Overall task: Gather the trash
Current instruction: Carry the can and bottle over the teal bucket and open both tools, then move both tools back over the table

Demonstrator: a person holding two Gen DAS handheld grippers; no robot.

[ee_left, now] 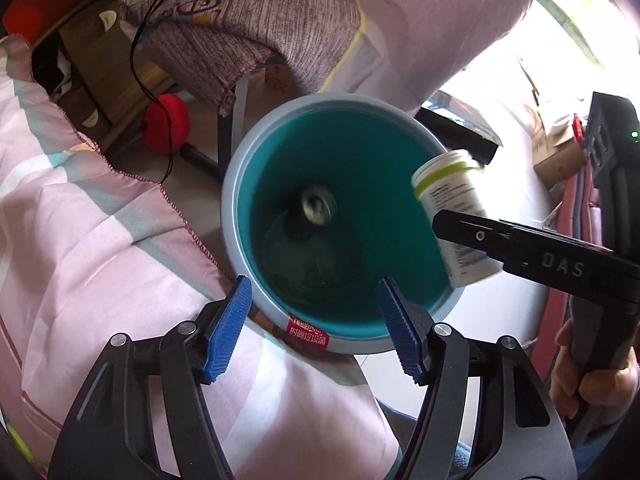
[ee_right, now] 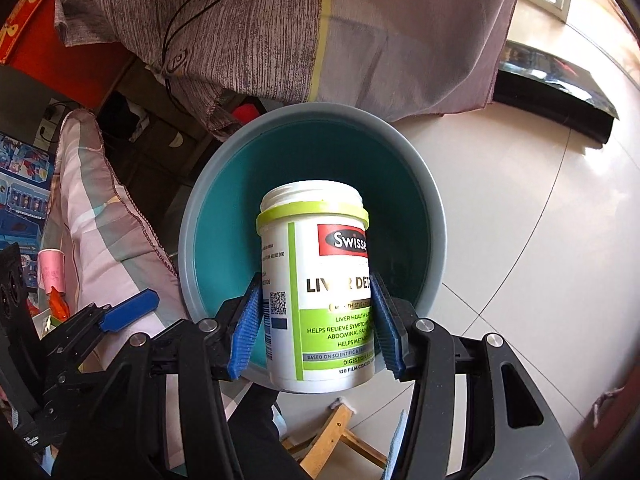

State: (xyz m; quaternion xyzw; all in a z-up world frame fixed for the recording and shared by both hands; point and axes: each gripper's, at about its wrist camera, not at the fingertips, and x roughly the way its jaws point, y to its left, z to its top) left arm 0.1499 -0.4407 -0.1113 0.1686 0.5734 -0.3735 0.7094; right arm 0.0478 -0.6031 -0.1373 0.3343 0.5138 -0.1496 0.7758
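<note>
Right tool point(ee_right: 316, 320) pinches the bottle point(ee_right: 320, 288) over the bin point(ee_right: 192, 216); left tool point(ee_left: 314, 328), spread, hovers at the bin's 6 o'clock rim.

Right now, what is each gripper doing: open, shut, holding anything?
Left gripper: open, empty, poised over the near rim of the trash bin.
Right gripper: shut on the Swisse supplement bottle, held above the bin's opening.
</note>
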